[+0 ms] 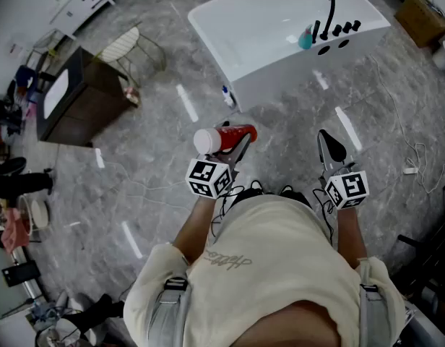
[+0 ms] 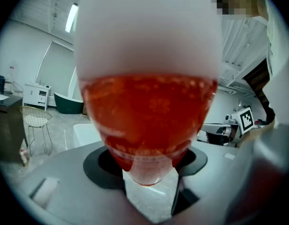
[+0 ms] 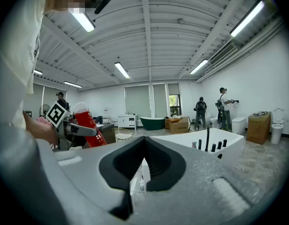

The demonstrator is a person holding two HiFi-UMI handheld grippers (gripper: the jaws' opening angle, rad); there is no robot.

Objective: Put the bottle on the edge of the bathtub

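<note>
Overhead, shows a white bathtub (image 1: pixel 280 78) set askew on a grey marbled floor (image 1: pixel 172 172), easily the biggest thing around. Puts a dark cabinet (image 1: pixel 78 100) well to the left of the bathtub, with a pale wire chair (image 1: pixel 128 45) between that cabinet and the bathtub. Sets a cardboard box (image 1: pixel 421 16) near the bathtub's right end.

Next down in size, finds the bottle (image 1: pixel 226 137): red, white-capped, lying roughly level in the air, well short of the bathtub's near corner and not on its edge. Has it clamped in the left gripper (image 1: pixel 237 144), whose jaws stand wide with the red body pressed between their dark pads, cap pointing left, away from the bathtub. Fills most of the left gripper view with that red body and pale cap.

Keeps the right gripper (image 1: pixel 328 142) level with the left one, likewise on the near side of the bathtub, aimed at the bathtub's near wall. Shows its jaws drawn together at the tips, with nothing between them.

Smaller still, picks out a tall black faucet (image 1: pixel 329 13) with a row of black knobs on the bathtub's right-hand rim, a little teal object (image 1: pixel 305 40) just beside that faucet, and a small white bottle (image 1: pixel 228 96) on the floor against the bathtub's near corner.
</note>
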